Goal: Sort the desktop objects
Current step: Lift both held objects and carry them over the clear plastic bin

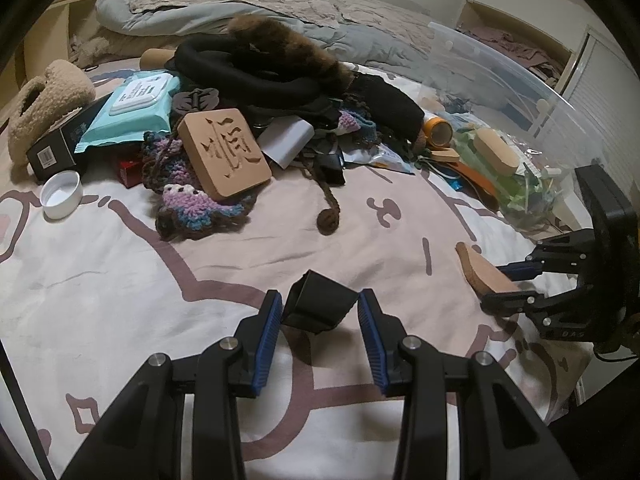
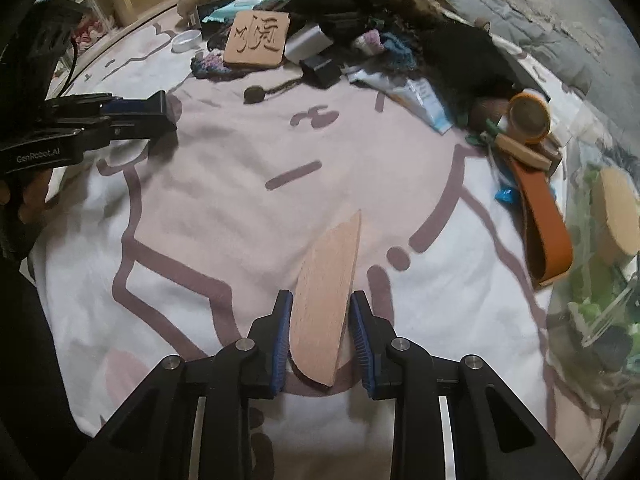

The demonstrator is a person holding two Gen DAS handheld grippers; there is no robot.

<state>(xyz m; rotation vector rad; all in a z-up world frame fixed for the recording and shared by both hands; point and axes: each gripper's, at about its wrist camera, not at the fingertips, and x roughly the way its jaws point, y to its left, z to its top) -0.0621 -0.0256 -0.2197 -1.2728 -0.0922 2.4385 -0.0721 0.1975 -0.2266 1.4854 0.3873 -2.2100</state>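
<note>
My left gripper (image 1: pixel 320 312) is shut on a small black box (image 1: pixel 318 304) and holds it just above the bedsheet; it also shows in the right wrist view (image 2: pixel 160 110). My right gripper (image 2: pixel 322 316) is shut on a flat, pointed wooden piece (image 2: pixel 326 300), which also shows at the right of the left wrist view (image 1: pixel 482 274). A pile of mixed objects lies beyond: a carved wooden tile (image 1: pixel 224 154), a teal wipes pack (image 1: pixel 132 112), a crocheted cloth (image 1: pixel 188 200), a white lid (image 1: pixel 62 194).
A clear plastic bin (image 1: pixel 532 120) stands at the right, holding green scraps and a wooden block (image 1: pixel 498 150). An orange strap (image 2: pixel 546 224) and a tape roll (image 2: pixel 528 118) lie near it. Black clothing (image 1: pixel 280 68), a fleece bag (image 1: pixel 44 108) and bedding lie behind.
</note>
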